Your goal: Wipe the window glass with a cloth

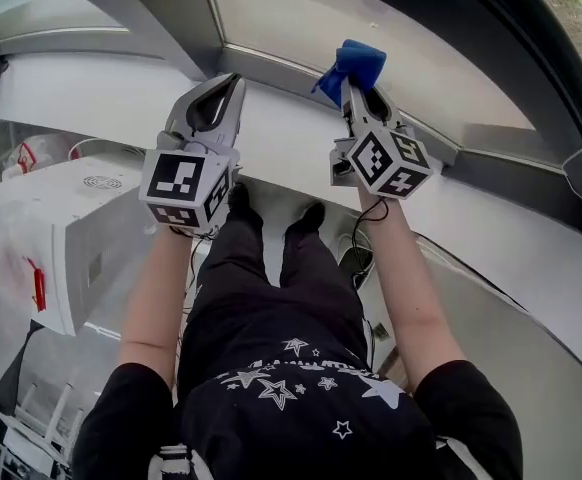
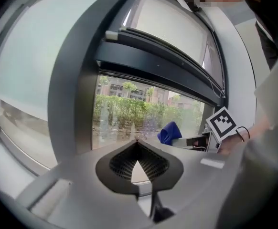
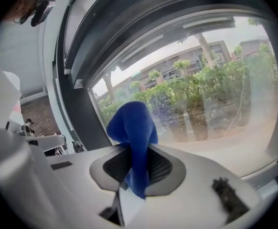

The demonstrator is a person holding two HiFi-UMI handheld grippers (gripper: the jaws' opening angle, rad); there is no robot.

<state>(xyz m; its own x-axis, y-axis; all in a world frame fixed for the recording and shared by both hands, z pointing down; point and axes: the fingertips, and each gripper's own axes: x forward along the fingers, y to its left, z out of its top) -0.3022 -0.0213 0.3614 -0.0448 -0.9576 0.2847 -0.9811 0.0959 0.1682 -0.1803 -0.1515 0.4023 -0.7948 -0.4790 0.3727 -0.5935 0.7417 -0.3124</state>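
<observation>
Pressing blue cloth (image 1: 357,62), clamped in right gripper (image 1: 358,90), flat onto window glass (image 1: 391,28) should wipe best; left gripper (image 1: 235,80) closed, empty.

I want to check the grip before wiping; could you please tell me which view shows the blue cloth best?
The right gripper view: the blue cloth sits large and central, pinched between shut jaws. The head view shows a small bunch at the tip of the right gripper; the left gripper view, a distant blue scrap.
</observation>
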